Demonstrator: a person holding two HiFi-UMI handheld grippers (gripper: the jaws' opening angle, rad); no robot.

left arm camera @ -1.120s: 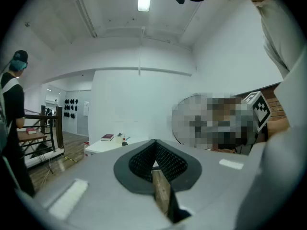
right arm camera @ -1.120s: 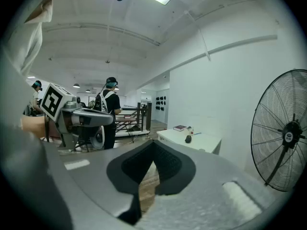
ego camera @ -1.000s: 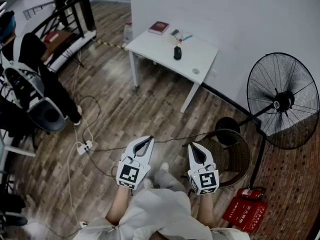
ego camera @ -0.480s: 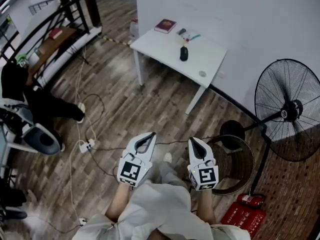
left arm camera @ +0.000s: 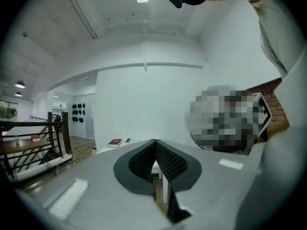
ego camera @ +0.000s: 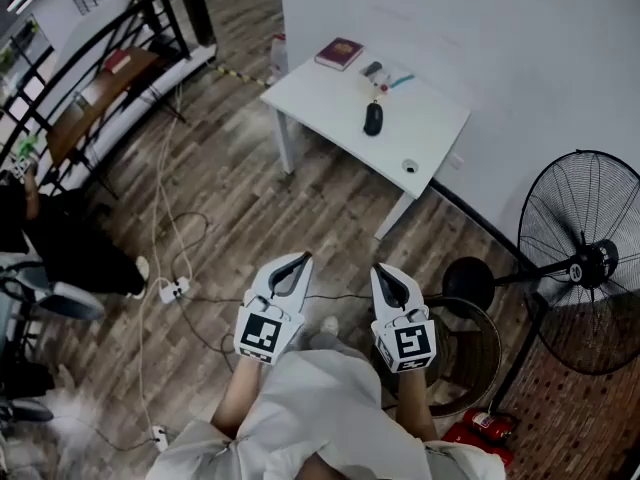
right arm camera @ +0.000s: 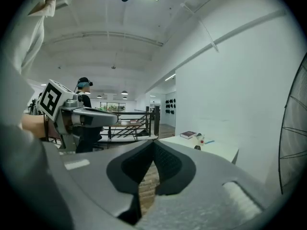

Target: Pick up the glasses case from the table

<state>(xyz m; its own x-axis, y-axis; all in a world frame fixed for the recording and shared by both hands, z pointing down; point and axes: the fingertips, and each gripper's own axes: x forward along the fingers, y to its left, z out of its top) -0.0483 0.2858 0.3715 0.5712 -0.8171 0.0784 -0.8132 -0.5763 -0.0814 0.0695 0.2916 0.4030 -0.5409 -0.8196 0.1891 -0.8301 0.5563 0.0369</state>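
Note:
The glasses case is a dark oval lying on the white table ahead, far from both grippers; in the right gripper view it shows as a small dark shape. My left gripper and right gripper are held side by side above the wooden floor, pointing toward the table. Both are shut with nothing between the jaws: the left pads meet at the tip, and so do the right ones.
A red book, small items and a small round object also lie on the table. A standing fan and wicker basket are at the right. Cables and a power strip cross the floor; a person is at left.
Both grippers and the head camera have moved forward toward the table, which now sits lower and nearer in the head view. The jaws stay shut.

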